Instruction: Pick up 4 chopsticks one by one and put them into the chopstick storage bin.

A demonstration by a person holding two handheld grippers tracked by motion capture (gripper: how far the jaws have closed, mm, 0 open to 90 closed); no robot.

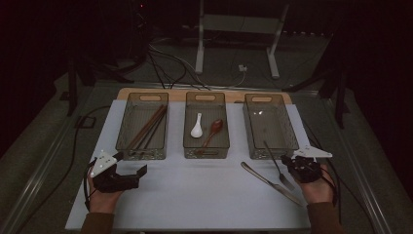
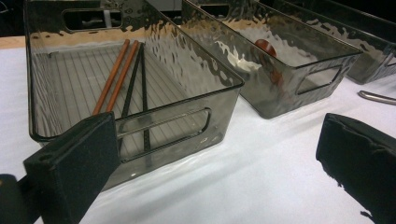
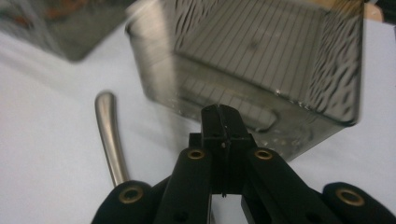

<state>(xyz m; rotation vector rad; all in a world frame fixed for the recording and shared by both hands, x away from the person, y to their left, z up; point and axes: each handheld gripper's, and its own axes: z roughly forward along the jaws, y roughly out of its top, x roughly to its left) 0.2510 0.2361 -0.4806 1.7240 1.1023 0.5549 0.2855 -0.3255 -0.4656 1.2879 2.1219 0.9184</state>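
Three see-through bins sit in a row on the white table (image 1: pixel 204 195); the right gripper (image 1: pixel 293 161) pinches a fork (image 1: pixel 278 165) tight by its handle, just in front of the right bin (image 1: pixel 271 127); a knife (image 1: pixel 269 183) lies beside it; the left gripper (image 1: pixel 131 165) gapes wide, holding nothing, near the left bin (image 1: pixel 142 127).

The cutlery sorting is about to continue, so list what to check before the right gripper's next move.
1. Right gripper jaws closed: ok, they meet in the right gripper view.
2. Fork actually gripped: cannot tell. It lies beside that gripper in the high view, but no contact is visible.
3. Right bin free to receive cutlery: ok, nothing is seen in it.
4. Table knife out of the way: ok, it lies flat on the table in front of the right bin, left of the fork.
5. Left gripper clear: ok, it is open, empty and in front of the chopstick bin.
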